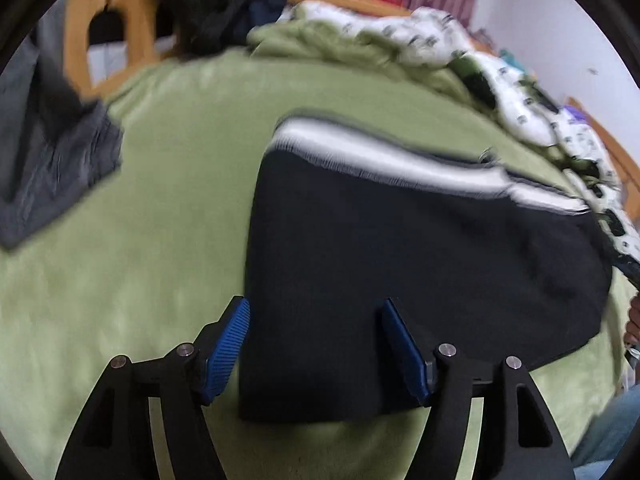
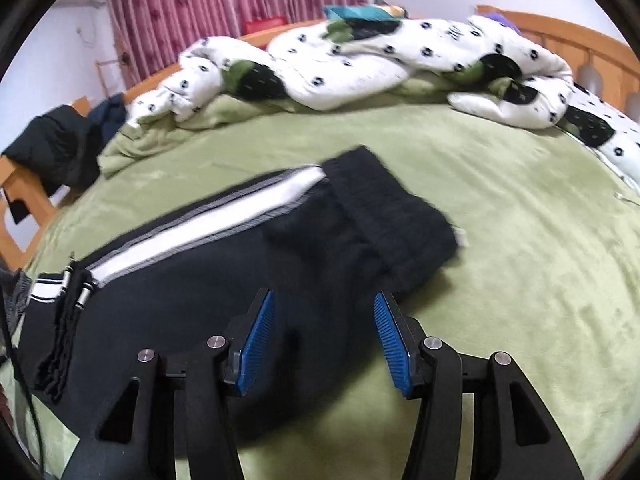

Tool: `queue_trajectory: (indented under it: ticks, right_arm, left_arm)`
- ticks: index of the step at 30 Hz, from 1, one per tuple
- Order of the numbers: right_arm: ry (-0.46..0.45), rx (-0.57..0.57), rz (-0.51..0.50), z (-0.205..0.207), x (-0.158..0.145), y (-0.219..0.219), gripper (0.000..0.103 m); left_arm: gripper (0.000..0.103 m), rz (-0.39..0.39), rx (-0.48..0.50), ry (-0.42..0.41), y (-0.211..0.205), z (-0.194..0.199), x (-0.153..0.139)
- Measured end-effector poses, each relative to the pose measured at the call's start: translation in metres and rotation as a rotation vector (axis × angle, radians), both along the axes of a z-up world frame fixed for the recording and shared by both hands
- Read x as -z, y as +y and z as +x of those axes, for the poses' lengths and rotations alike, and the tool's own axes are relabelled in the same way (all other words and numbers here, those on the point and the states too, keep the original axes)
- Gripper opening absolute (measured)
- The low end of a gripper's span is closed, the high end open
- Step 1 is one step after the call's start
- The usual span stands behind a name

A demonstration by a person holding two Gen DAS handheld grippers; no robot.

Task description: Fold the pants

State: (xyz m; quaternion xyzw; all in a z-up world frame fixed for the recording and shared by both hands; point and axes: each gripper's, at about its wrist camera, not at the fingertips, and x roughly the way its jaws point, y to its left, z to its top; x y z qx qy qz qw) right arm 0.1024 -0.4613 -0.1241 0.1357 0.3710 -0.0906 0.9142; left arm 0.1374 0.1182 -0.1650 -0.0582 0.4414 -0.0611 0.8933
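Two blue-padded hand-held grippers, left [image 1: 316, 340] and right [image 2: 324, 334], stand spread, pinching nothing, over one folded black white-striped pants [image 2: 224, 288] near the green bed's [image 2: 520, 240] edge; no readable writing.

A wooden bed frame [image 2: 560, 28] carries a green blanket [image 2: 520, 208], with a white patterned quilt [image 2: 360, 60] bunched along its far edge. Pink striped curtains [image 2: 224, 4] hang behind the bed against white walls [image 2: 68, 32]. Dark clothing [image 2: 56, 140] lies piled at one corner.
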Motion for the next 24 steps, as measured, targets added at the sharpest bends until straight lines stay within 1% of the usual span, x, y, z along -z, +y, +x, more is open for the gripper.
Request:
queue_trajectory:
  ticks: [1, 2, 3, 4, 5, 6, 9, 12, 13, 15, 16, 17, 18, 20, 22, 24]
  right_arm:
    - [0.036, 0.008, 0.01, 0.005, 0.012, 0.002, 0.052]
    - [0.063, 0.018, 0.01, 0.012, 0.02, 0.004, 0.052]
    - [0.091, 0.034, -0.014, 0.015, 0.032, 0.008, 0.052]
    - [0.089, 0.033, -0.039, 0.015, 0.035, 0.011, 0.052]
    - [0.078, 0.028, -0.086, 0.012, 0.034, 0.018, 0.053]
    - [0.08, 0.024, -0.1, 0.012, 0.034, 0.02, 0.053]
    - [0.066, 0.018, -0.093, 0.007, 0.036, 0.018, 0.055]
    - [0.048, 0.011, -0.055, 0.006, 0.037, 0.013, 0.058]
    - [0.047, 0.013, -0.061, 0.006, 0.038, 0.015, 0.058]
    - [0.054, -0.003, -0.097, 0.008, 0.038, 0.023, 0.064]
    - [0.067, -0.02, -0.117, 0.011, 0.039, 0.027, 0.073]
    - [0.084, -0.022, -0.148, 0.015, 0.04, 0.032, 0.076]
    - [0.095, -0.023, -0.178, 0.018, 0.041, 0.037, 0.076]
    - [0.104, -0.023, -0.204, 0.019, 0.041, 0.041, 0.079]
    - [0.101, -0.022, -0.19, 0.017, 0.041, 0.038, 0.08]
    - [0.101, -0.023, -0.176, 0.017, 0.042, 0.035, 0.081]
  left_arm:
    - [0.071, -0.045, -0.024, 0.006, 0.006, -0.003, 0.008]
    - [0.071, -0.114, -0.046, 0.019, 0.014, -0.005, 0.01]
    - [0.071, -0.179, -0.065, 0.04, 0.022, -0.007, 0.01]
    - [0.07, -0.223, -0.076, 0.051, 0.029, -0.01, 0.009]
    - [0.07, -0.242, -0.081, 0.054, 0.033, -0.012, 0.009]
    - [0.07, -0.249, -0.086, 0.057, 0.036, -0.015, 0.008]
    - [0.07, -0.227, -0.073, 0.029, 0.036, -0.022, 0.015]
    - [0.071, -0.166, -0.084, -0.035, 0.025, -0.031, 0.017]
    - [0.071, -0.143, -0.093, -0.051, 0.021, -0.033, 0.018]
    - [0.071, -0.121, -0.107, -0.073, 0.017, -0.035, 0.018]
    - [0.071, -0.115, -0.108, -0.078, 0.017, -0.036, 0.017]
    - [0.071, -0.113, -0.108, -0.082, 0.019, -0.037, 0.017]
    - [0.071, -0.11, -0.113, -0.092, 0.019, -0.038, 0.017]
    - [0.071, -0.095, -0.118, -0.102, 0.017, -0.04, 0.016]
    - [0.071, -0.09, -0.12, -0.105, 0.017, -0.04, 0.016]
    - [0.071, -0.106, -0.119, -0.103, 0.019, -0.039, 0.017]
